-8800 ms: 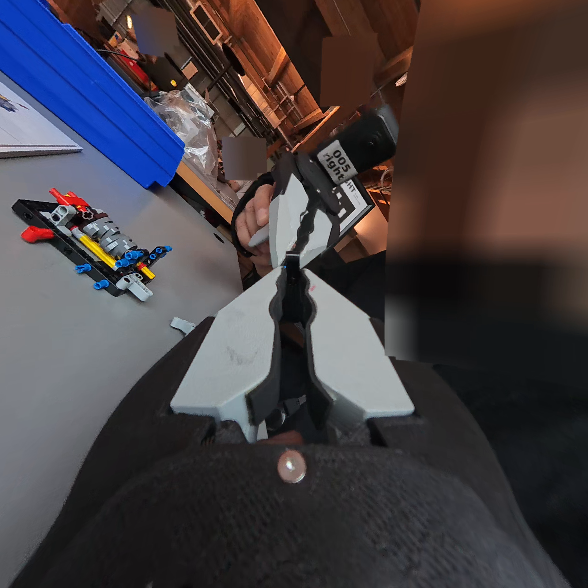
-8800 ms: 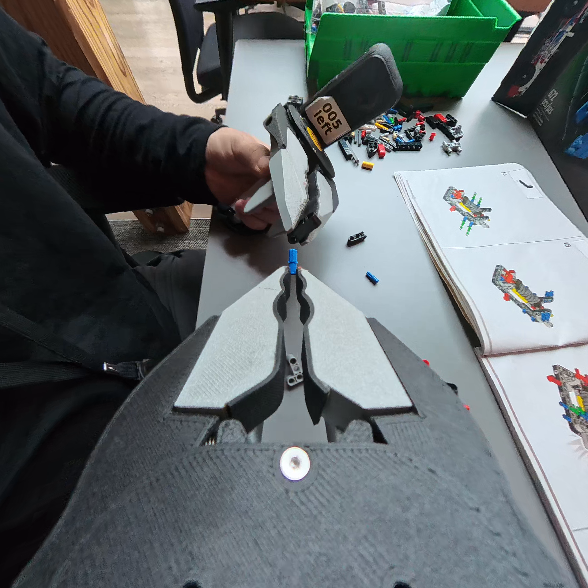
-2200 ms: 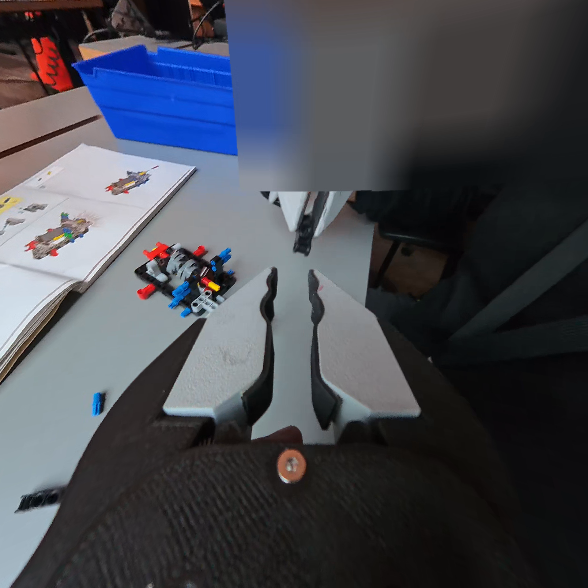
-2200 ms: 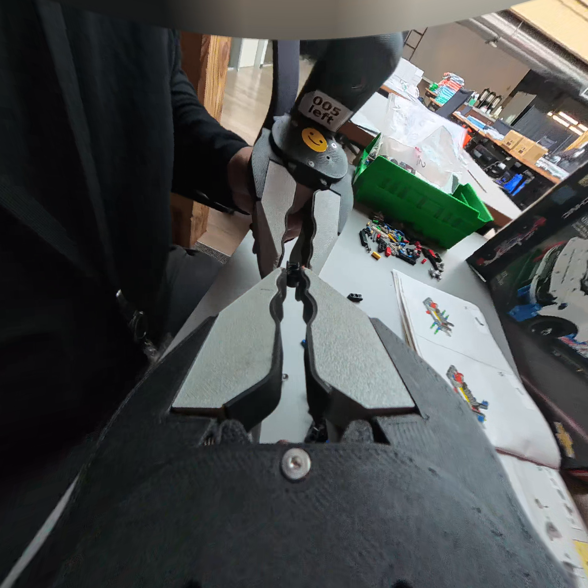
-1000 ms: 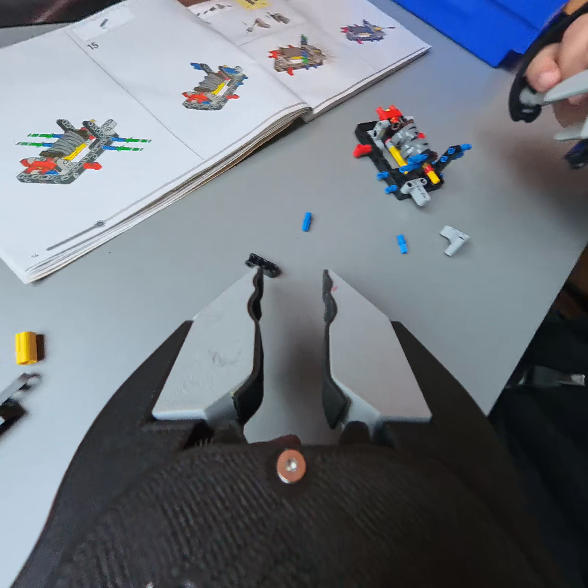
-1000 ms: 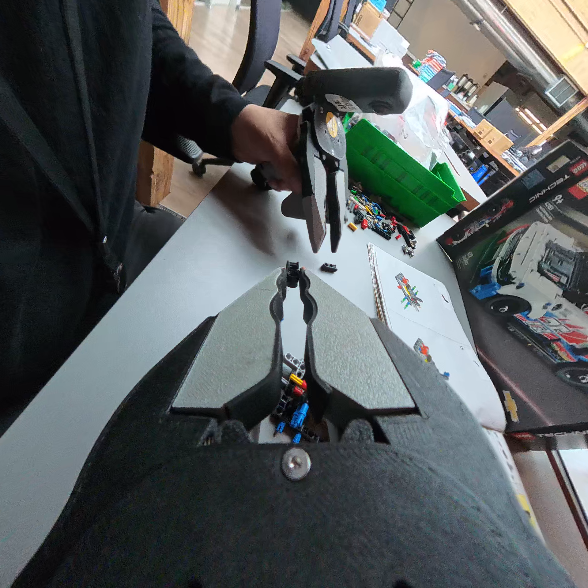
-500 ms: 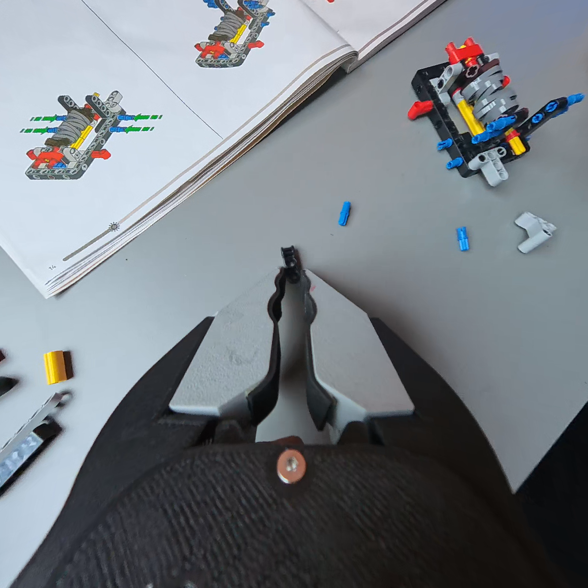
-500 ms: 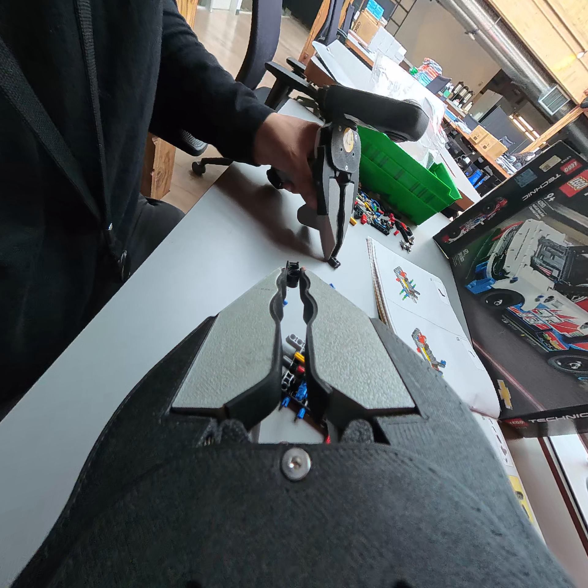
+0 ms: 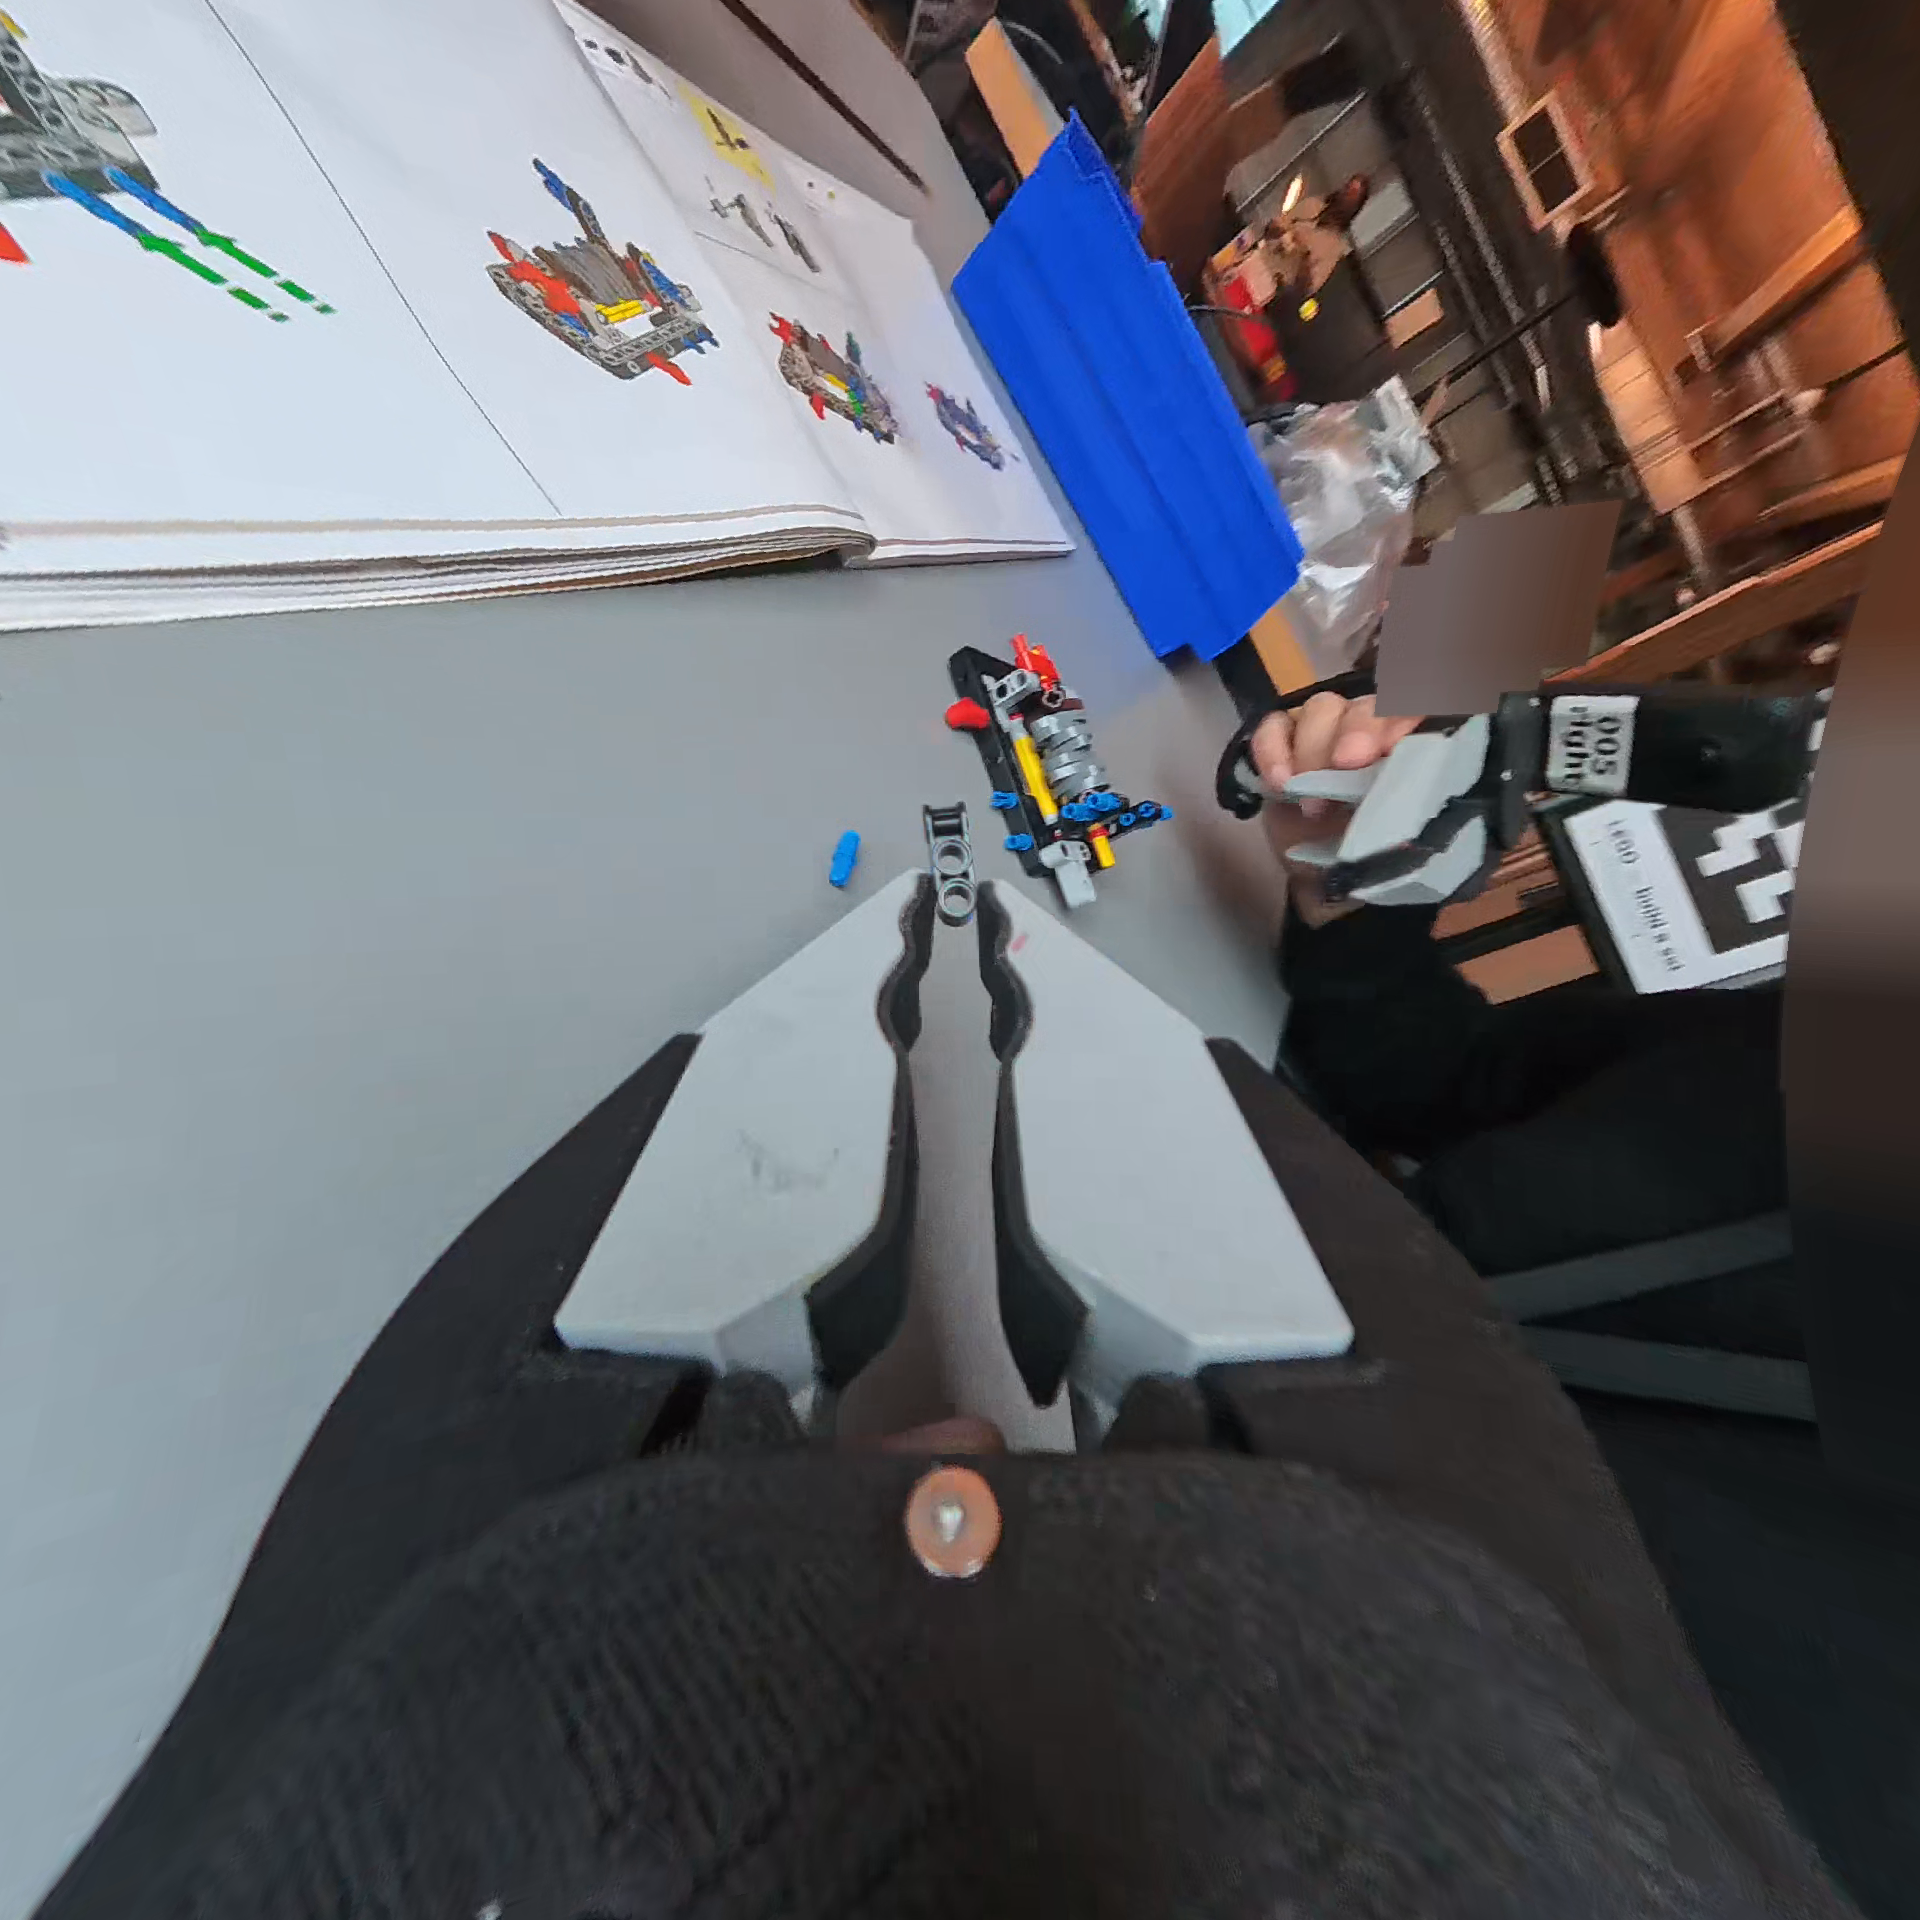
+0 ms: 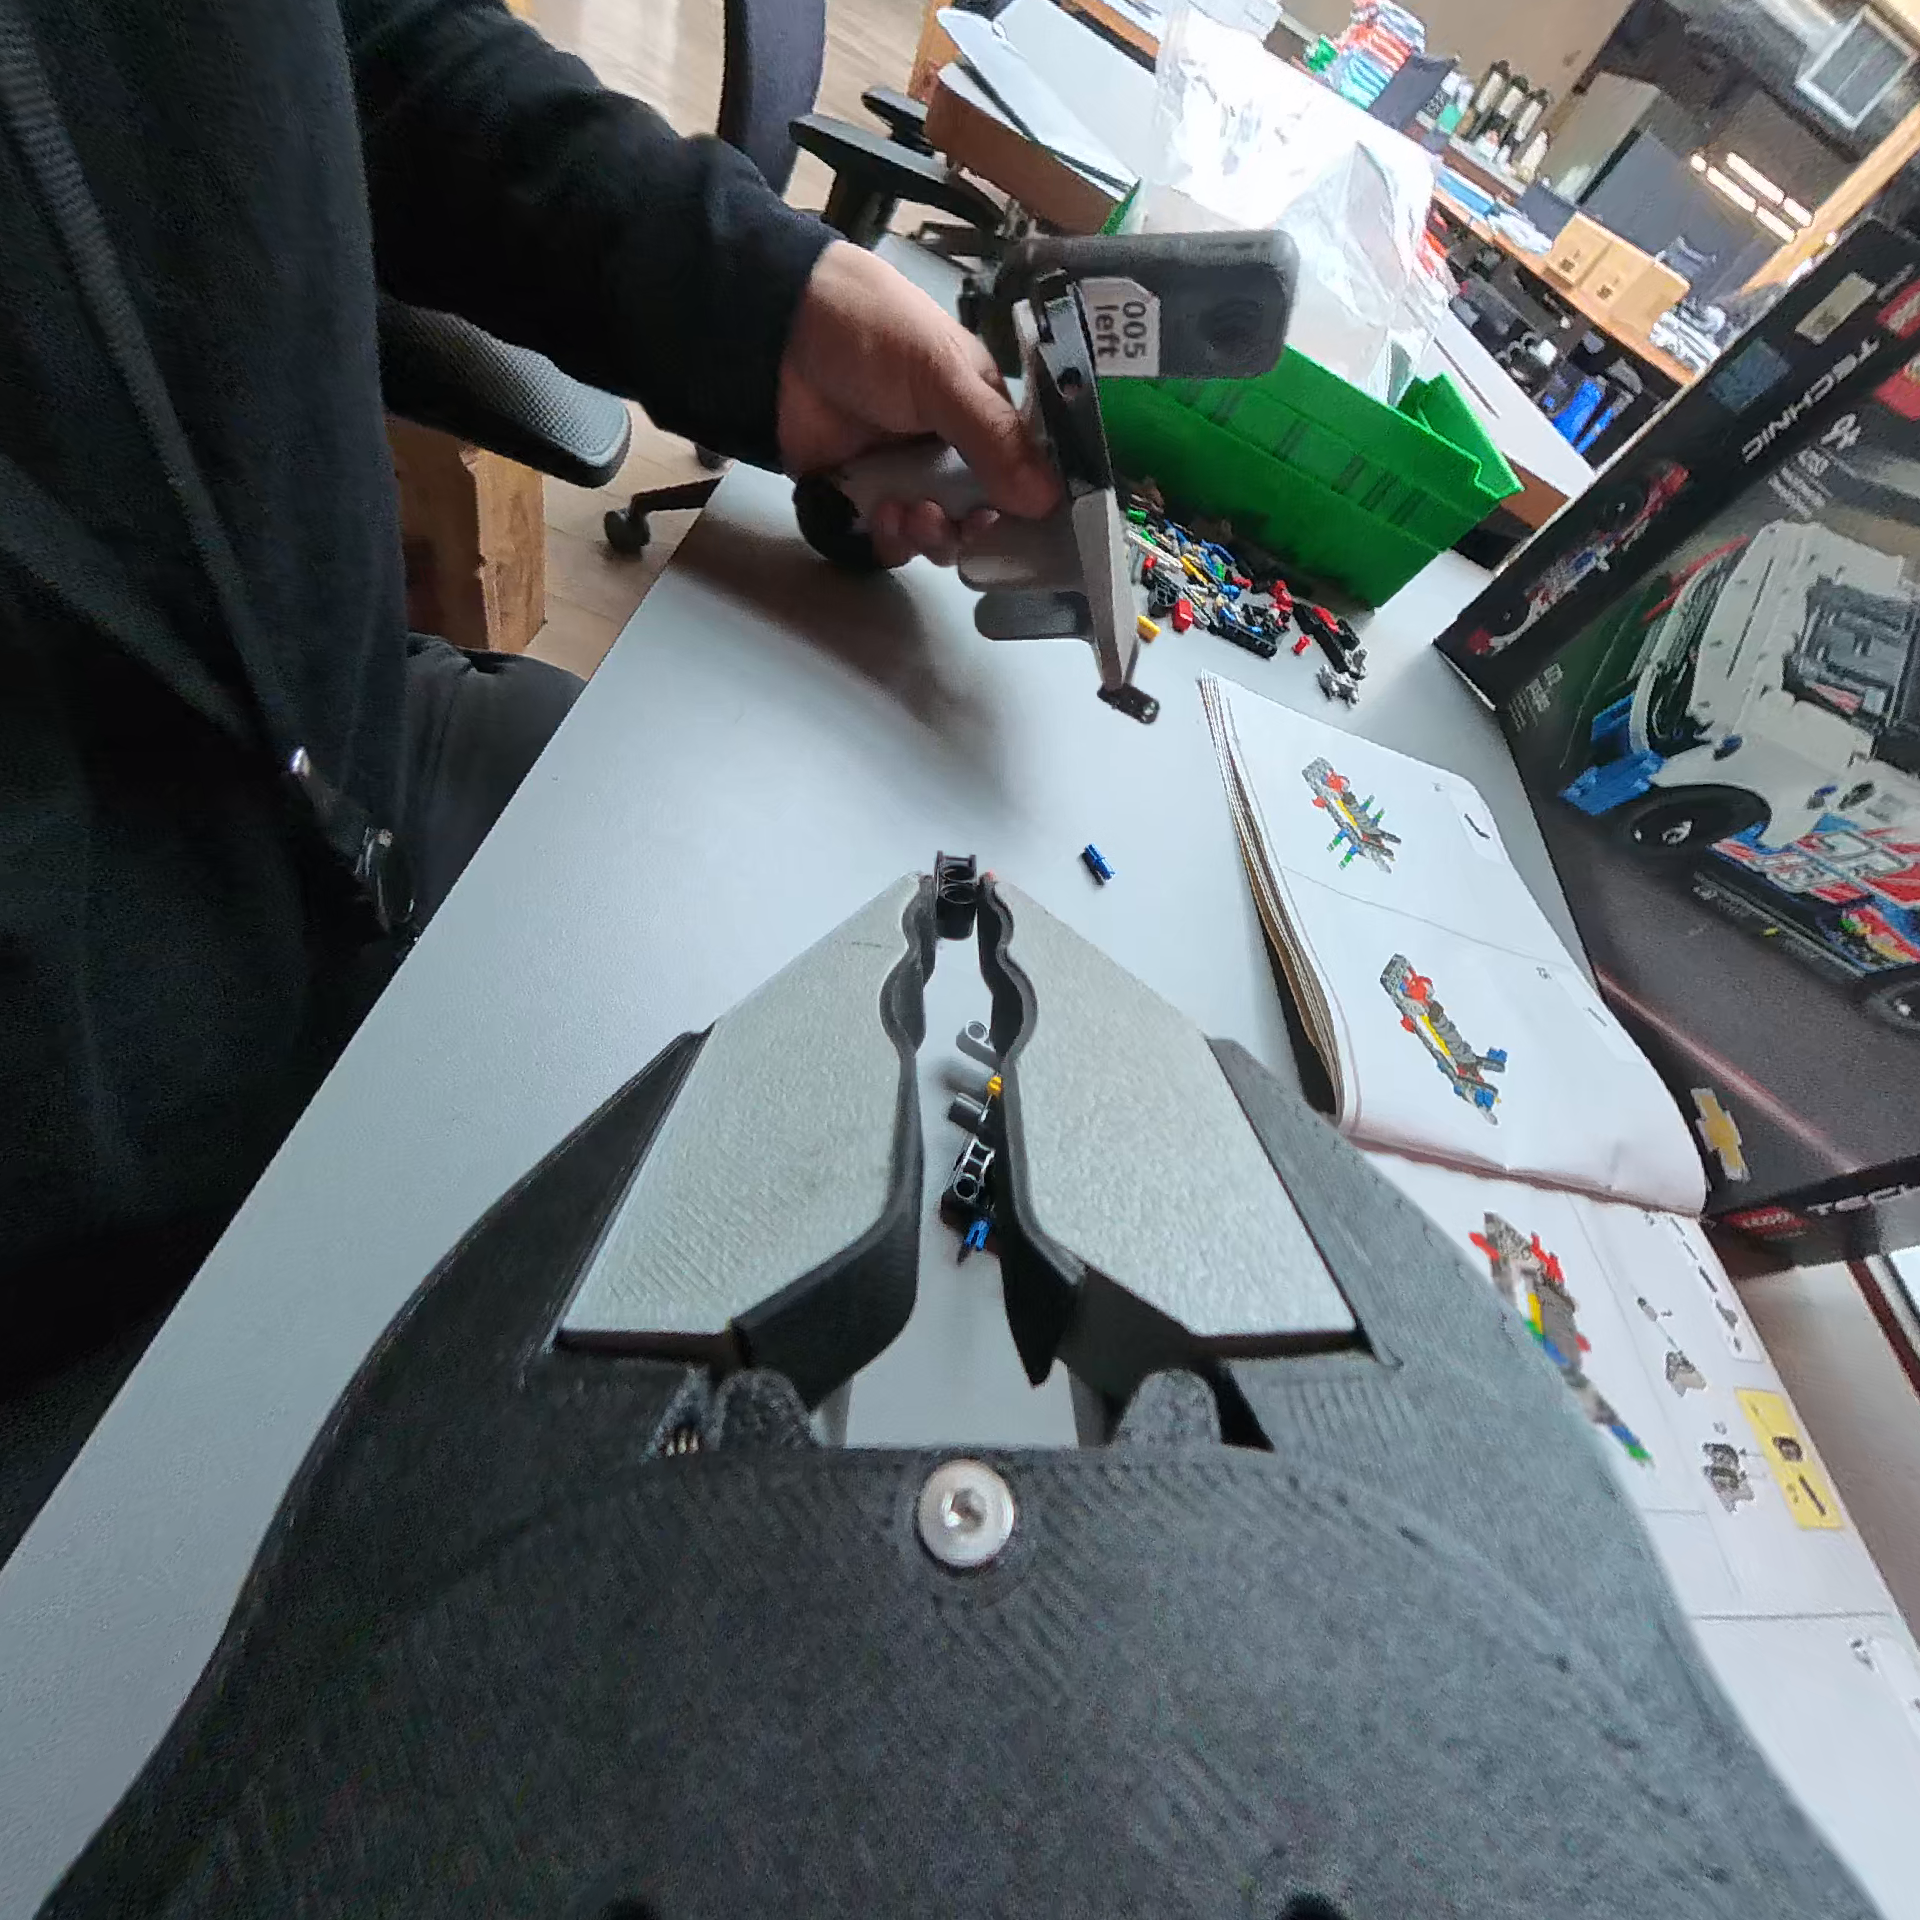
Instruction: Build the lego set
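My left gripper [image 9: 951, 900] is shut on a small dark connector piece [image 9: 948, 858] and holds it above the grey table. It also shows in the right wrist view [image 10: 1124, 688], tilted down with the piece [image 10: 1132, 707] at its tips. My right gripper [image 10: 958, 896] is shut on a small black piece [image 10: 956, 875]; it shows at the table edge in the left wrist view [image 9: 1335, 879]. The part-built black frame assembly [image 9: 1049, 769] with red, yellow and blue parts lies on the table beyond my left gripper and under my right fingers [image 10: 975, 1153].
An open instruction booklet [image 9: 416, 312] lies at the left, a blue bin [image 9: 1122, 416] behind. A loose blue pin [image 9: 844, 858] lies on the table. A green bin [image 10: 1299, 457], a pile of loose parts [image 10: 1236, 603] and the set's box [image 10: 1766, 675] stand beyond. Tip to tip, the grippers are about 15 cm apart.
My left gripper closed on the small dark piece on the table, lifted it and turned toward the assembly. My right gripper stayed shut on its black piece.
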Demonstrator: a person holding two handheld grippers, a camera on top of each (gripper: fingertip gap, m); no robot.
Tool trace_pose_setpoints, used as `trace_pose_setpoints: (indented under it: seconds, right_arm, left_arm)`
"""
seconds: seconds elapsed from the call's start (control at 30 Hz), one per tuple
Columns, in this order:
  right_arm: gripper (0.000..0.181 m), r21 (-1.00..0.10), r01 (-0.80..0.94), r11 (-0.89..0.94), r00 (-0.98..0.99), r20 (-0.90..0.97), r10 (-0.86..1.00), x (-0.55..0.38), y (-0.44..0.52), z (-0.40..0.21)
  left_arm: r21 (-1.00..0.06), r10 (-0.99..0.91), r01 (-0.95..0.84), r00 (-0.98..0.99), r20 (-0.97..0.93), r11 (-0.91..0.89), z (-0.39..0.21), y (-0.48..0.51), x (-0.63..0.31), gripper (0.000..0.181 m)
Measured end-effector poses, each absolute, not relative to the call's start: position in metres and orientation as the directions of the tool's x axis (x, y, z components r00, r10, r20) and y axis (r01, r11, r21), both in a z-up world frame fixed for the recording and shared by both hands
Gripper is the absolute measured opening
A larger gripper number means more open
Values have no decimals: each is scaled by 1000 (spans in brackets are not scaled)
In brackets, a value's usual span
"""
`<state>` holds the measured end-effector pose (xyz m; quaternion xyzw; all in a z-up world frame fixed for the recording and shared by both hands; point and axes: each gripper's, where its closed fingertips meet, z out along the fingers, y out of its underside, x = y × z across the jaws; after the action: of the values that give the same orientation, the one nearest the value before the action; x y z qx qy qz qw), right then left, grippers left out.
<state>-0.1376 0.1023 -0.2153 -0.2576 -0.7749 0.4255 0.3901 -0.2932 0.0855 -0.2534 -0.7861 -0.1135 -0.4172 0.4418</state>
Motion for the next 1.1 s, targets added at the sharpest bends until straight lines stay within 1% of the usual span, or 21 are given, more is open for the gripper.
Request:
trace_pose_setpoints:
  seconds: [0.13,0.2,0.3,0.4,0.57,0.73,0.9,1.1]
  right_arm:
    - [4,-890,126,438,-534,311,786,-141,110,-215]
    - [4,-905,146,400,-517,275,810,-144,114,-214]
    - [4,-918,176,357,-489,233,841,-147,123,-216]
    - [4,-925,167,341,-474,228,850,-148,127,-216]
    - [3,-927,141,348,-464,248,850,-148,130,-214]
    - [3,-923,136,361,-462,263,847,-148,131,-219]
    - [3,-948,175,267,-444,166,881,-147,139,-216]
    - [3,-952,152,264,-420,179,890,-146,147,-215]
  left_arm:
    - [-543,-223,613,521,824,-574,-243,83,-285,6]
    - [-538,-226,614,513,828,-578,-243,83,-282,6]
    - [-568,-208,572,572,793,-591,-252,82,-283,6]
    - [-597,-194,520,633,749,-611,-260,80,-281,6]
    - [-660,-160,353,795,586,-664,-279,76,-285,6]
    - [-661,-157,286,836,526,-694,-289,73,-285,6]
    - [-644,-151,267,842,518,-717,-294,71,-285,6]
    - [-660,-161,185,890,427,-728,-299,70,-289,6]
